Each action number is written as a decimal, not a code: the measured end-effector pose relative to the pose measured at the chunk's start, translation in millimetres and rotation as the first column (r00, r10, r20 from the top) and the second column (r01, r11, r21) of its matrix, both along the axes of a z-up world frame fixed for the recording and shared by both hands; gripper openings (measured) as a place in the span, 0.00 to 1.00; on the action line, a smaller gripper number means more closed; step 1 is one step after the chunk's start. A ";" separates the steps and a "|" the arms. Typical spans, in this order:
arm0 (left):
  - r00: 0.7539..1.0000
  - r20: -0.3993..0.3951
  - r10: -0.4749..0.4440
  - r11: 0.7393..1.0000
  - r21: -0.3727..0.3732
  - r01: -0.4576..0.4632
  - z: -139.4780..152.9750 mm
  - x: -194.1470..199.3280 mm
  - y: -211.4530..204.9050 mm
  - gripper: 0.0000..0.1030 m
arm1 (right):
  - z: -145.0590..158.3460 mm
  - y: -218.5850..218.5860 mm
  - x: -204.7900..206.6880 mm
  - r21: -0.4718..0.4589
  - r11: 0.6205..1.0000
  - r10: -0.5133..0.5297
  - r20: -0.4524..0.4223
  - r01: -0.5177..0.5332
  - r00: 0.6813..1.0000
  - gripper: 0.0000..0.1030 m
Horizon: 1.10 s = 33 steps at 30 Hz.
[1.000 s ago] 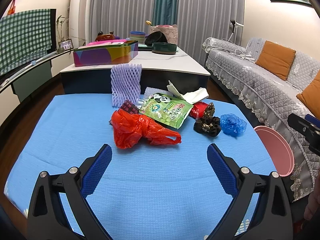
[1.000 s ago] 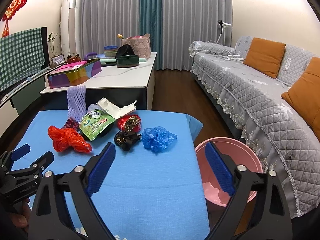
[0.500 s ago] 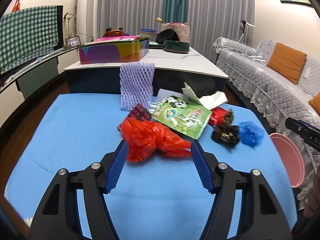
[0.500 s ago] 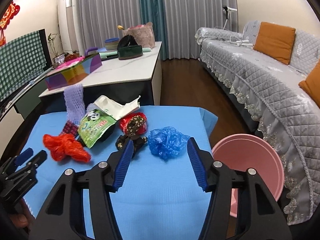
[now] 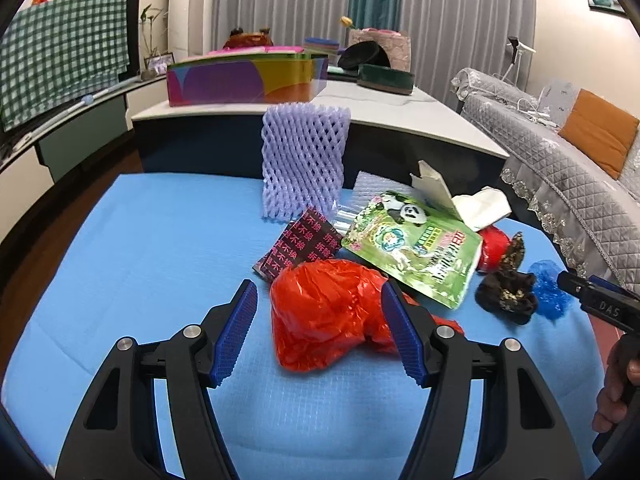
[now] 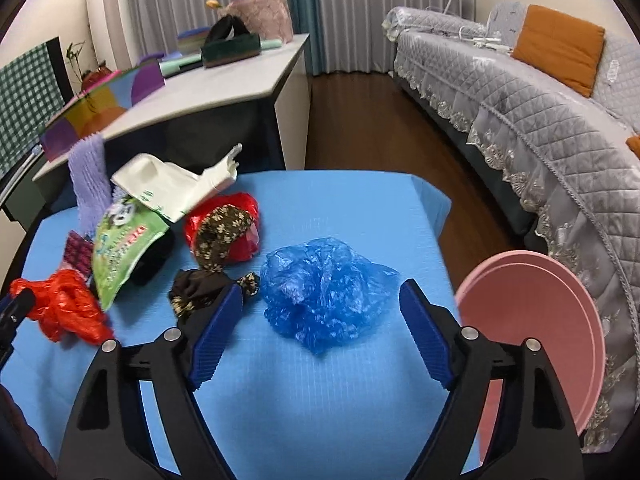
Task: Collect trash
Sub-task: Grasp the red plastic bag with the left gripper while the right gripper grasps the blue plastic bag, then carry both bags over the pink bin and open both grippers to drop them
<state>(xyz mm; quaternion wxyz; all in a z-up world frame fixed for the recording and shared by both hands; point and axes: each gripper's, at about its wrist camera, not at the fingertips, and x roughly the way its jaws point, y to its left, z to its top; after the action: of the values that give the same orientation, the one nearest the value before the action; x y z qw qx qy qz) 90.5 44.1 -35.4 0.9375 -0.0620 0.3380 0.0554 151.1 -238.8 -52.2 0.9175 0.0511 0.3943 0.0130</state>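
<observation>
Trash lies on a blue table cover (image 5: pixel 152 256). My left gripper (image 5: pixel 318 330) is open with its fingers on either side of a crumpled red plastic bag (image 5: pixel 324 316), not closed on it. My right gripper (image 6: pixel 320 334) is open around a crumpled blue plastic bag (image 6: pixel 324 292), which also shows in the left wrist view (image 5: pixel 550 294). The red bag also shows at the left of the right wrist view (image 6: pixel 64 308). A pink bin (image 6: pixel 536 332) stands beside the table's right edge.
More trash lies behind: a purple foam net (image 5: pixel 302 168), a green panda packet (image 5: pixel 416 248), a dark printed wrapper (image 5: pixel 298 246), white paper (image 5: pixel 464 204), a red bag (image 6: pixel 244 232), dark floral cloth (image 6: pixel 200 292). A white counter (image 5: pixel 384 108) and grey sofa (image 6: pixel 520 92) flank the table.
Both grippers moved forward and down toward the table. The left now straddles the red bag, the right straddles the blue bag. Both sets of jaws narrowed but stay open.
</observation>
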 end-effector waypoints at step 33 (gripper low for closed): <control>0.997 0.039 -0.068 0.997 0.025 0.067 21.7 -18.8 -16.8 0.28 | 46.1 -16.2 -52.2 0.029 0.997 0.067 0.074 -0.069 0.995 0.10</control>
<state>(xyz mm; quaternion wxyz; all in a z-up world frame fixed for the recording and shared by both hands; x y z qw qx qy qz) 71.7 27.3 -13.7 0.9460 -0.0404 0.3204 0.0267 99.0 -254.9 -6.1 0.9293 0.0514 0.3619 0.0523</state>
